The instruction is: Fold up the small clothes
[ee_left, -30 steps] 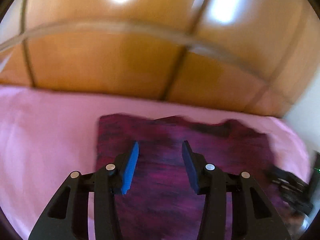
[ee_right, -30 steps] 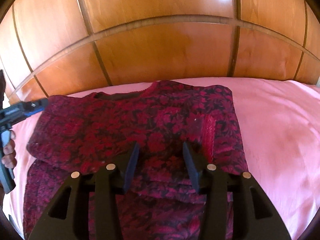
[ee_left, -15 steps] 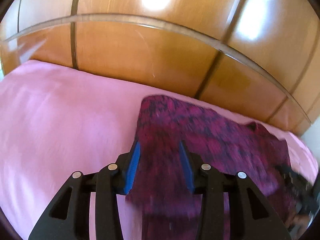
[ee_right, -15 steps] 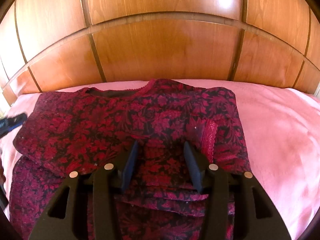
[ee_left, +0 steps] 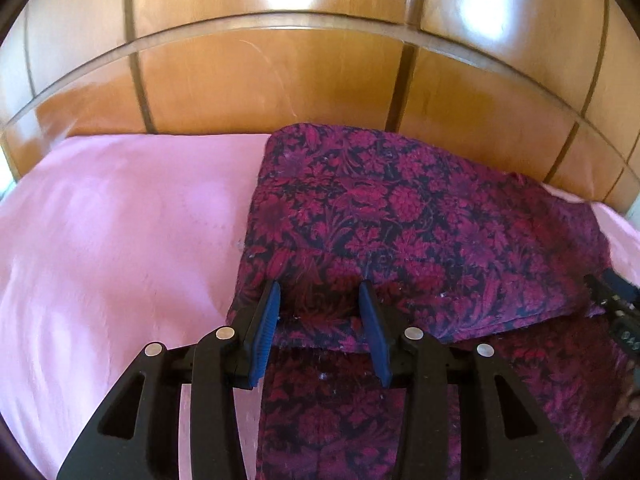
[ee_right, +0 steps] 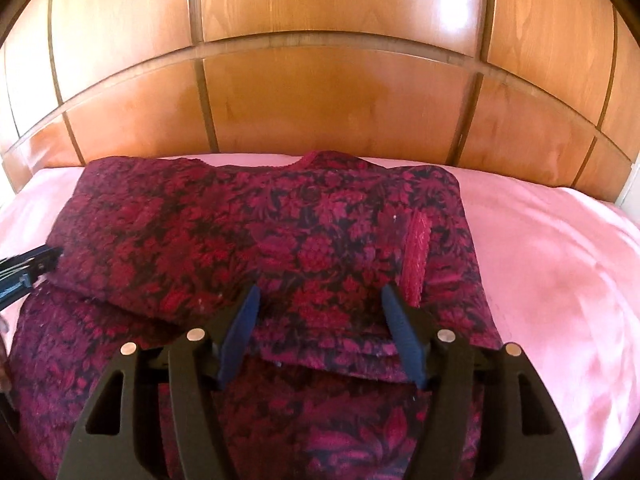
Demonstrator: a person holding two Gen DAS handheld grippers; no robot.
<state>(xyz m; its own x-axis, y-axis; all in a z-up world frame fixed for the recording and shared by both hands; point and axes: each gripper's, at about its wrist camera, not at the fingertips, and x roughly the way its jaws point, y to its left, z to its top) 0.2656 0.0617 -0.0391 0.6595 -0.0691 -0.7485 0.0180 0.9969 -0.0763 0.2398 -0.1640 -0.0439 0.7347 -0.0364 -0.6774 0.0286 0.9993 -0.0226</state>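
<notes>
A: The left gripper's (ee_left: 319, 330) blue fingers (ee_left: 264, 330) are spread, nothing between them. They sit low over the near left corner of the folded flap, one finger close to its left edge. I cannot tell whether they touch the cloth.

B: And the right gripper (ee_right: 320, 338)?

A: Its fingers (ee_right: 404, 340) are spread too, wider, and empty. They hang over the flap's near hem, right of centre, with the red trim strip (ee_right: 416, 256) just beyond the right finger.

B: Where is the garment?

A: The garment (ee_right: 248, 240), dark with a red flower print, lies on the pink sheet (ee_right: 560, 280). Its far part is doubled over toward us, so a folded flap lies on a single layer that runs on under both grippers to the bottom of each view. The neckline (ee_right: 308, 158) is at the far edge, close to the headboard.

B: Can one gripper be seen from the other?

A: Yes. In the right view the left gripper (ee_right: 24, 276) shows at the garment's left edge. In the left view the right gripper (ee_left: 616, 304) shows at the far right, by the flap's edge.

B: What lies beyond?

A: Sheet on both sides, then a brown panelled headboard (ee_left: 280, 80) with glare on its upper panels.
</notes>
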